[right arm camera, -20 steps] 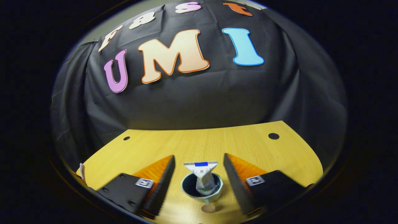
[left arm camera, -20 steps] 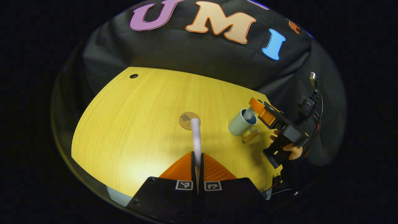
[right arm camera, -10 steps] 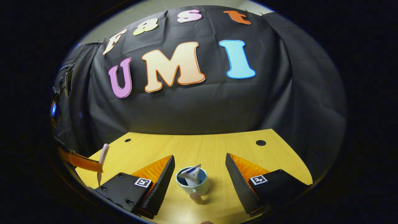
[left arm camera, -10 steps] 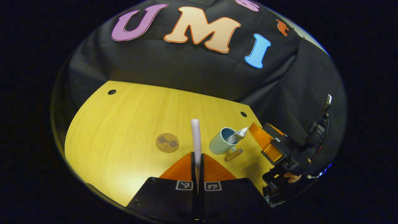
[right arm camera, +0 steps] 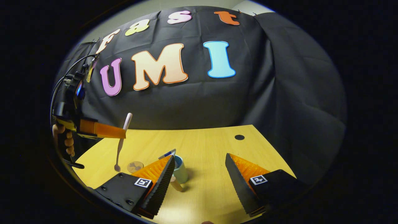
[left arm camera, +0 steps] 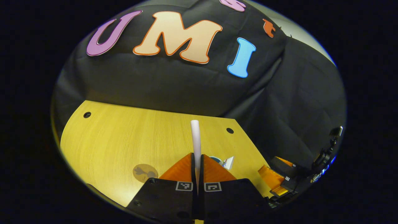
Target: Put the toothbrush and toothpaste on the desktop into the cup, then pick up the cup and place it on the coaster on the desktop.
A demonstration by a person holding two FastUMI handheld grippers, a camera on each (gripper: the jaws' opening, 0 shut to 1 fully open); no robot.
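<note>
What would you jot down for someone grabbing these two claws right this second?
Left claw: shut on the toothbrush, held upright above the desk.
Right claw: open, holding nothing, the cup beside its left finger.
Done: the toothpaste already stands in the cup.
Left: lower the toothbrush into the cup, then carry the cup onto the coaster, which lies bare on the desk to the cup's left in the right gripper view.

- Wide bare desktop (right arm camera: 211, 174) lies between the parted fingers of the right gripper (right arm camera: 199, 183), lower centre.
- The cup (right arm camera: 180, 169), lower left of centre, with toothpaste (right arm camera: 167, 153) sticking out, is the nearest obstacle.
- The coaster (left arm camera: 145, 172), lower left, lies flat and uncovered.
</note>
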